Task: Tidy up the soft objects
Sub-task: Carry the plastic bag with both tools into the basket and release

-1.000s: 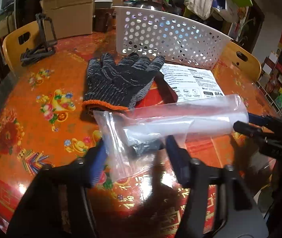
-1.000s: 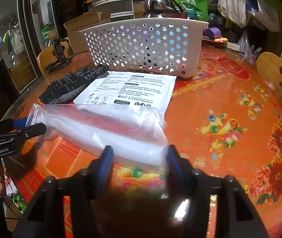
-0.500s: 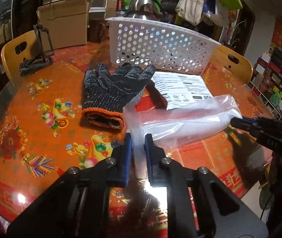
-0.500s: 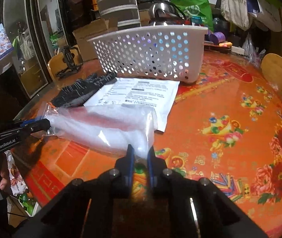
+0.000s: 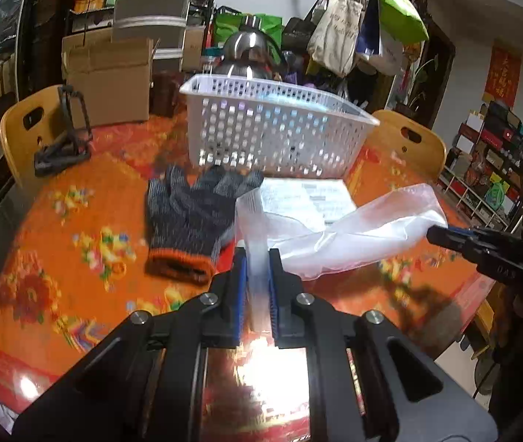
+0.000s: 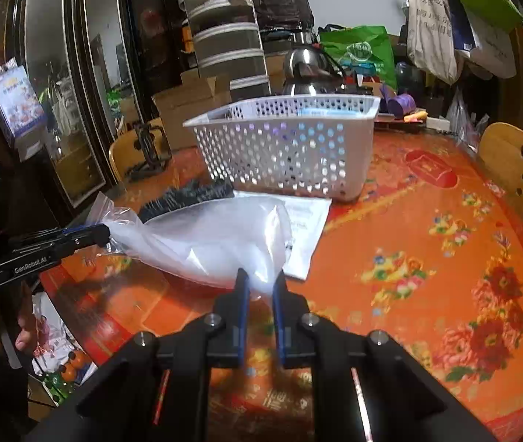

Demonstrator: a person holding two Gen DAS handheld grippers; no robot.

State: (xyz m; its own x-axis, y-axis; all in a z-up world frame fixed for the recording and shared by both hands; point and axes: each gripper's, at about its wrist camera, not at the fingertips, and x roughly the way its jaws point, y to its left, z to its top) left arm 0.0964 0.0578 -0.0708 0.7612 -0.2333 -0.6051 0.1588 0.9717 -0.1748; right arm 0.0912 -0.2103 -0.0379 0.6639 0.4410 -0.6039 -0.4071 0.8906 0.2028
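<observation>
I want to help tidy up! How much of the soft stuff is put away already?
Something pale blue already shows inside the basket; what it is I cannot tell. In hand: the plastic bag, pinched at one end by the left gripper and at the other by the right gripper, raised off the table. Left: the glove and the white packet lie on the table beside the basket.

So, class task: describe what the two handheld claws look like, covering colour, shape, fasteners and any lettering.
Both claws are matte black with angular linkage arms joined by round silver screws. The left claw has two flat parallel fingers lined with blue pads, and so does the right claw. The right wrist view shows white "GenRobot.AI" lettering on the left claw's side. Thin red stripes run along the right claw's frame.
</observation>
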